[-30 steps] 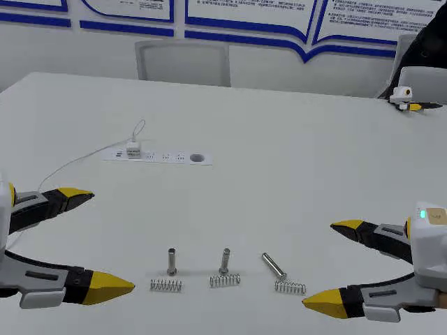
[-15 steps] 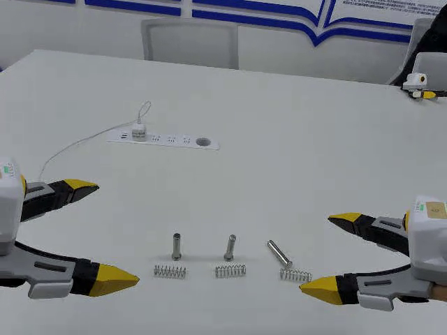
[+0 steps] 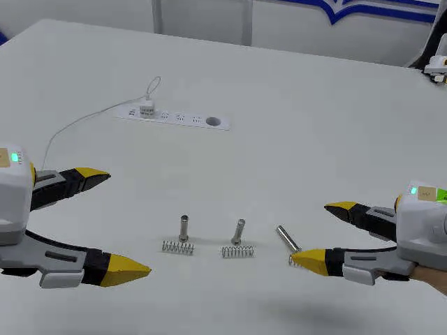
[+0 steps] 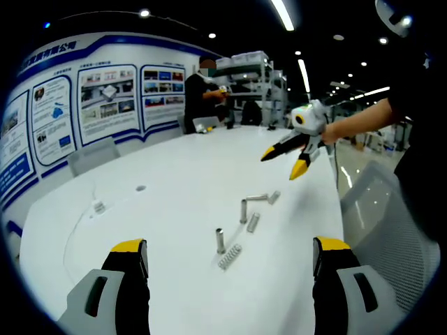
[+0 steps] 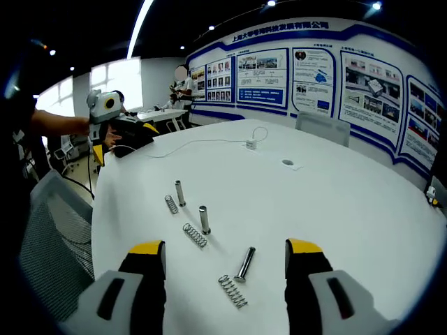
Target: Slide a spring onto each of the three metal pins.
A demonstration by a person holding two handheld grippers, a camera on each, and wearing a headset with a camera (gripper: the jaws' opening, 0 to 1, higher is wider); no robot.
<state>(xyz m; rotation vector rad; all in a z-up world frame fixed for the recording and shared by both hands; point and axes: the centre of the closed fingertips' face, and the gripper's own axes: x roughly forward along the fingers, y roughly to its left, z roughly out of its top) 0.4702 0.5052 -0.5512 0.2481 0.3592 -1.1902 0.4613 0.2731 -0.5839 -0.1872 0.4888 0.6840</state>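
Three short silver metal pins (image 3: 239, 232), three small coiled wire springs (image 3: 238, 251), one spring by each pin, in a row on white tabletop (image 3: 314, 139), on the person's side of long white power strip (image 3: 178, 118). Two pins upright, one lying. Left gripper (image 3: 128, 220), right gripper (image 3: 310, 232): fingers spread wide, empty.

White table (image 3: 314, 139) bears pins (image 3: 184, 227), springs (image 3: 177, 247) (one pin toppled), power strip (image 3: 178, 118).

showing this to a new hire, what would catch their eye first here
The yellow-tipped left gripper and right gripper, both open, flank the near part of the white table. Between them two pins stand upright, a third pin lies flat, and springs lie loose beside them.
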